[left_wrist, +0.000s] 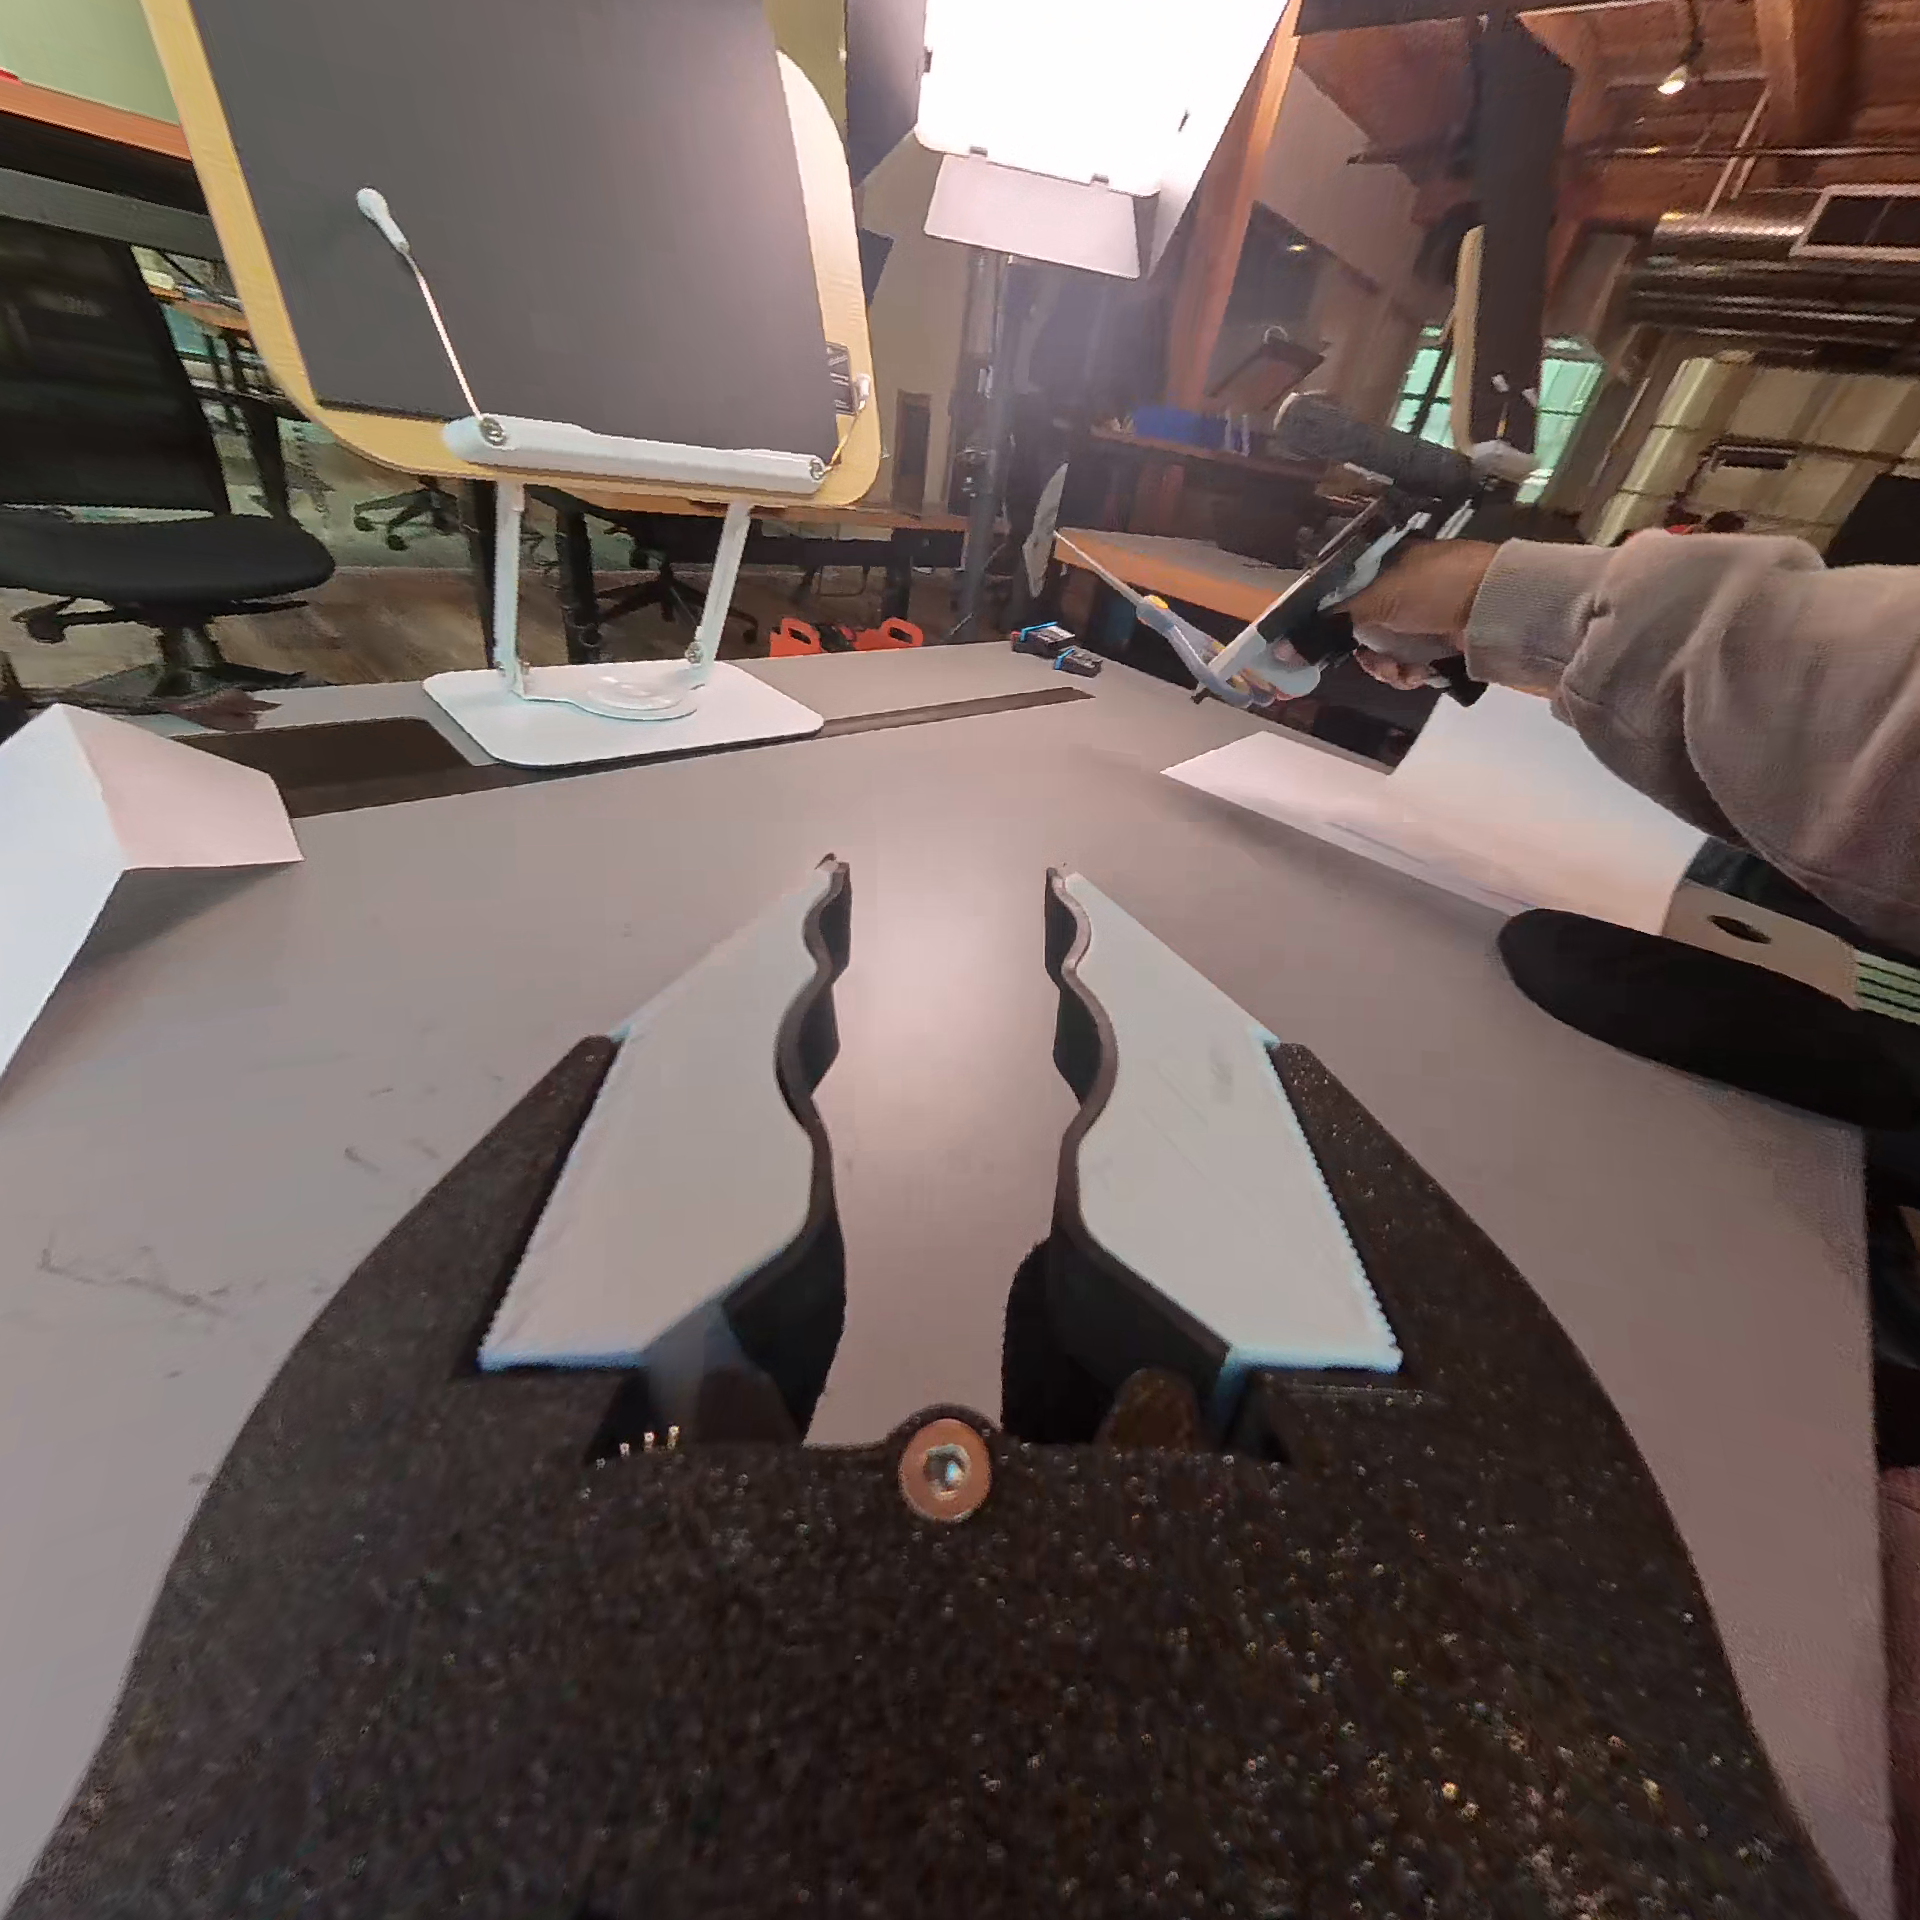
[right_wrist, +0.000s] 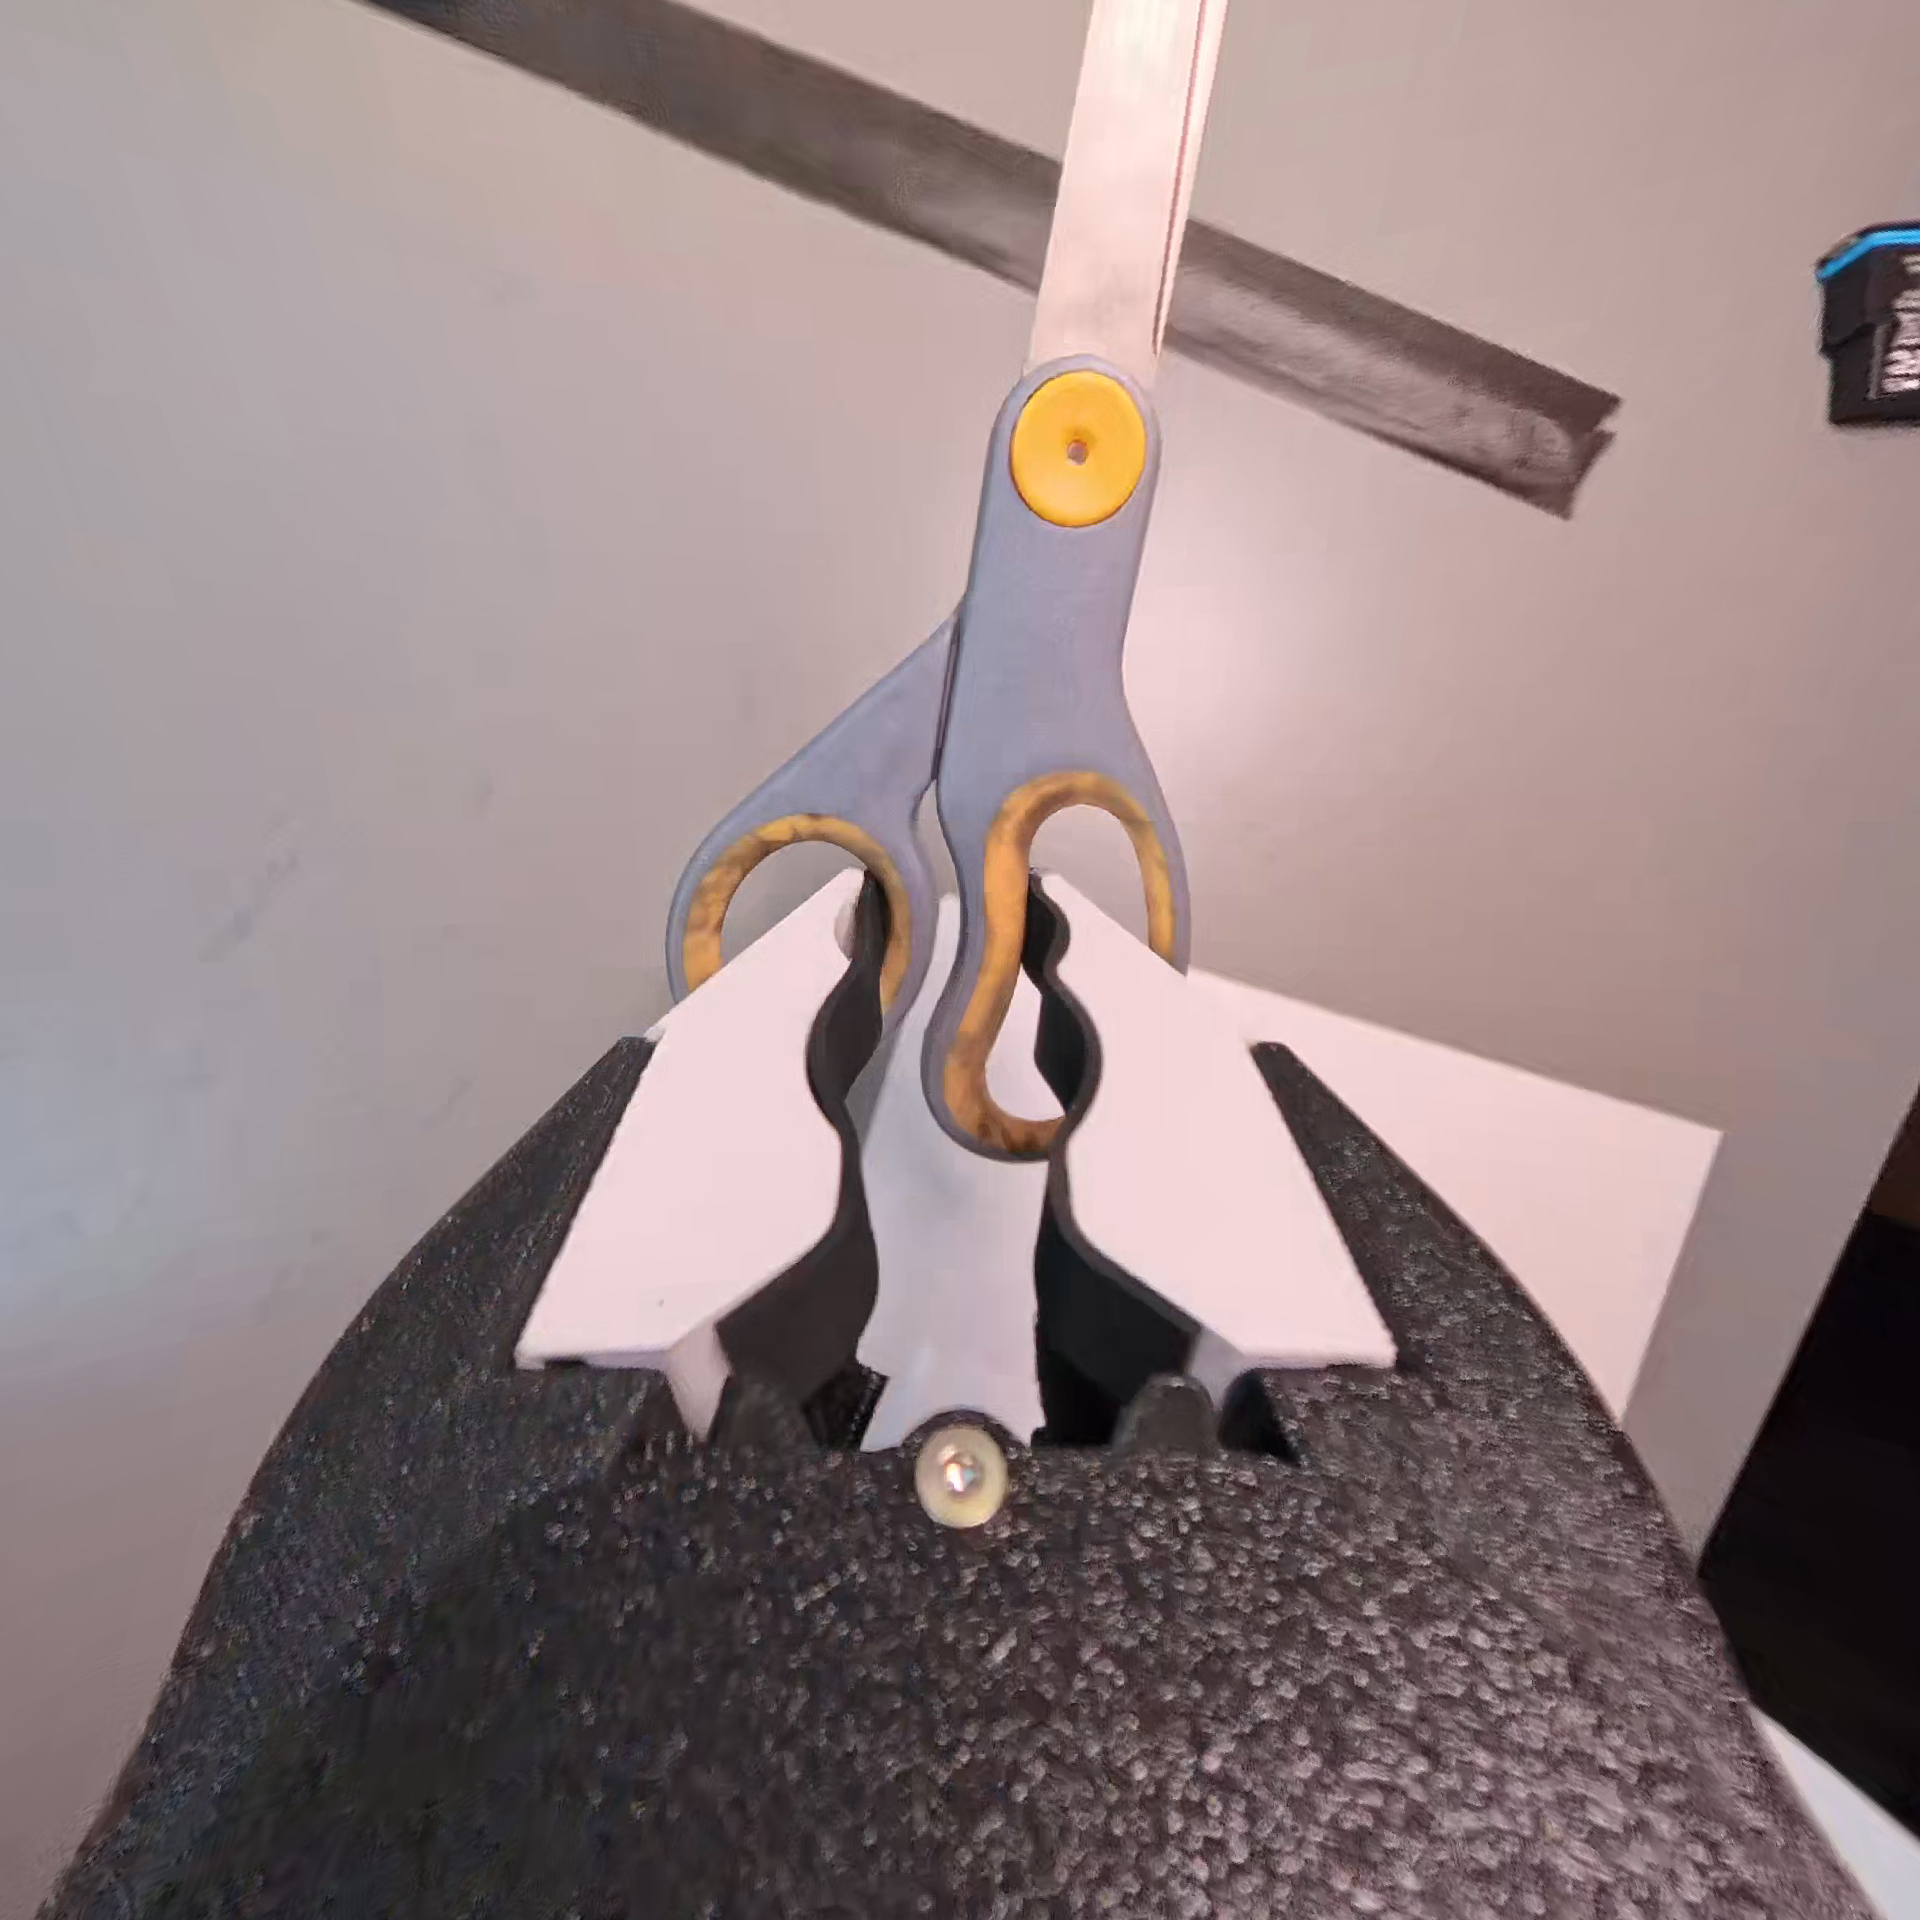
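Observation:
My right gripper (right_wrist: 951, 888) is shut on a pair of scissors (right_wrist: 1039, 665) with grey handles, yellow-lined loops and a yellow pivot. Each fingertip sits inside a loop and the inner handle bars are pinched between them. The closed steel blades (right_wrist: 1127, 177) point forward, above the grey table (right_wrist: 364, 520). In the left wrist view this gripper (left_wrist: 1247, 665) is at the right, held up by a hand in a beige sleeve (left_wrist: 1662, 665). My left gripper (left_wrist: 940, 873) is open and empty, low over the table (left_wrist: 935, 1039).
A white stand (left_wrist: 623, 707) holding a dark board (left_wrist: 540, 208) is at the table's far side. White paper sheets lie left (left_wrist: 104, 821) and right (left_wrist: 1455, 790), the latter below my right gripper (right_wrist: 1455, 1143). A black tape strip (right_wrist: 1039, 197) crosses the table. A black-and-blue object (right_wrist: 1881, 312) lies at the far edge. About 50 cm separates my left fingertips from my right.

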